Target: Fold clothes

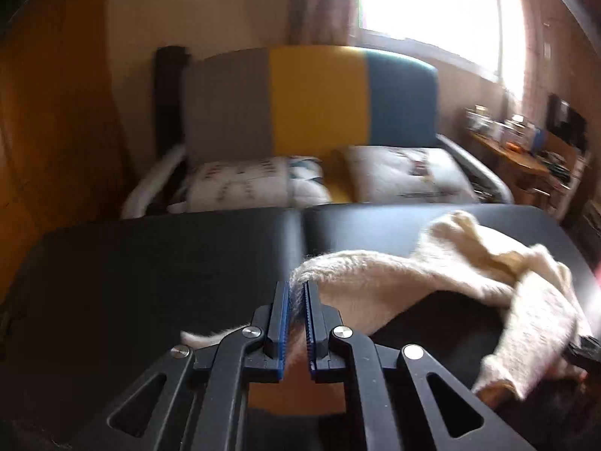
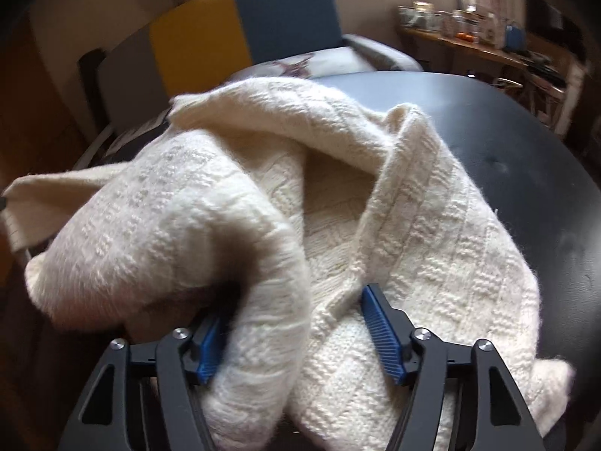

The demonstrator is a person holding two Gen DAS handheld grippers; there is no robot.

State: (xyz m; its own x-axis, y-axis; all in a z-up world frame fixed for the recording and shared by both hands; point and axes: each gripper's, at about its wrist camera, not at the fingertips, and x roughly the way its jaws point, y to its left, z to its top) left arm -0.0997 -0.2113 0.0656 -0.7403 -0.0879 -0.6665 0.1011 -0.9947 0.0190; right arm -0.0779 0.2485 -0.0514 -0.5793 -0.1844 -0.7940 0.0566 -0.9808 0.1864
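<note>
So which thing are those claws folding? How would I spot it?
Find the black table before the striped headboard. Heaped on its right side is the sweater, one end pinched in the left claw. It is the only cream, fuzzy knit there.

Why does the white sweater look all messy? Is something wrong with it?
Nothing looks torn or spilled. The cream sweater is just bunched in a crumpled heap on the black table, not flat. The left gripper pinches one edge; the right gripper sits open around a thick fold.
</note>
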